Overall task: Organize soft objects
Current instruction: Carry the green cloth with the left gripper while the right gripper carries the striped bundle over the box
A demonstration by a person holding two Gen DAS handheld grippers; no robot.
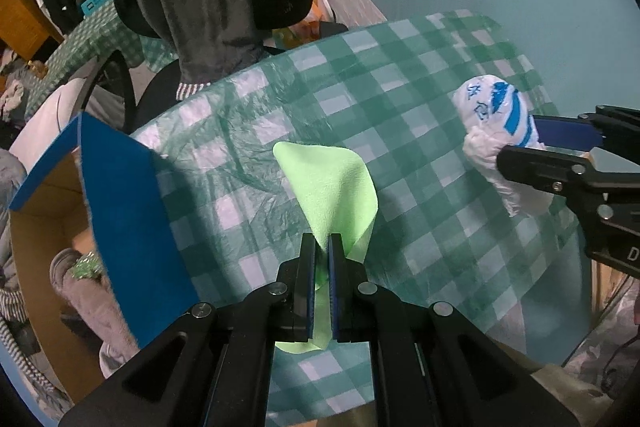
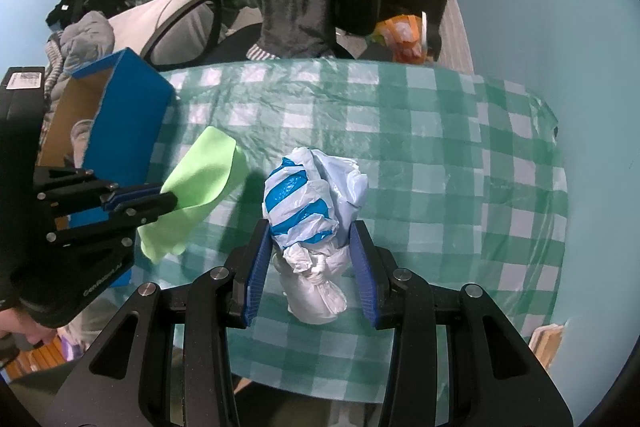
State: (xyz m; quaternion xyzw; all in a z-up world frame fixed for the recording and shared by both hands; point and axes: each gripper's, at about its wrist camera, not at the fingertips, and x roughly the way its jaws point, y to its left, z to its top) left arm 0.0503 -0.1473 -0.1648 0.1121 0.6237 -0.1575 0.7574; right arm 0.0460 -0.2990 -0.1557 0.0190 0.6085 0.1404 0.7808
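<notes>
Green cloth (image 1: 334,187) hangs pinched between the pressed-together fingers of the left gripper (image 1: 322,251), beside the blue box (image 1: 124,211) to its left. The right gripper (image 2: 310,251), jaws spread, straddles the knotted plastic bag (image 2: 312,223) on the checked tablecloth (image 2: 460,155). Closing on the bag's firm middle would probably prevent slipping.

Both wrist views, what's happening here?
A person is sorting soft items with two handheld grippers over a green checked tablecloth. The left gripper is shut on a lime green cloth, next to an open blue box. The right gripper straddles a knotted blue-and-white plastic bag; its jaws look partly open.
</notes>
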